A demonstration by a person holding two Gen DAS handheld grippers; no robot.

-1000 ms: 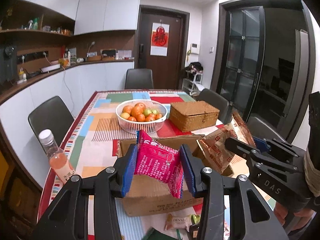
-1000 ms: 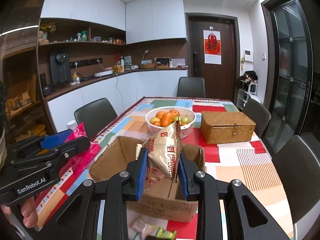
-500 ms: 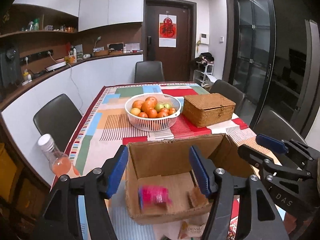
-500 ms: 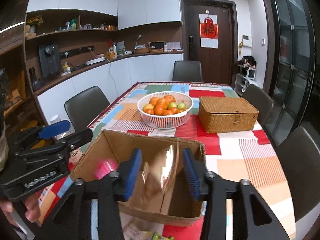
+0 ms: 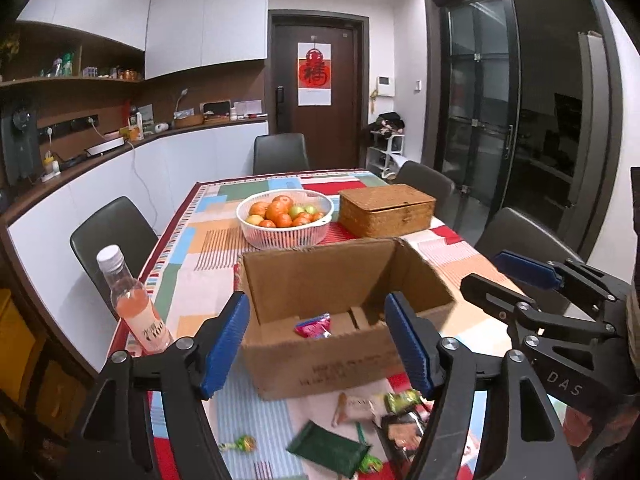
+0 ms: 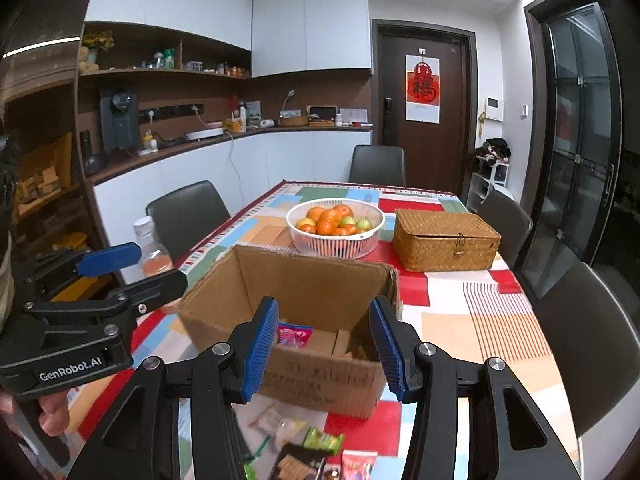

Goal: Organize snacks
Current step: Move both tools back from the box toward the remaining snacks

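An open cardboard box stands on the table in front of both grippers. A pink snack packet lies inside it. My left gripper is open and empty, just in front of the box. My right gripper is open and empty at the box's near wall; it also shows at the right of the left wrist view. Several loose snack packets lie on the tablecloth below the grippers.
A bottle of pink drink stands at the table's left edge. A white basket of fruit and a wicker box stand behind the cardboard box. Dark chairs surround the table.
Both grippers opened and let go of their packets, the pink one and the brown one, which dropped into the box. Both grippers have pulled back toward the near side.
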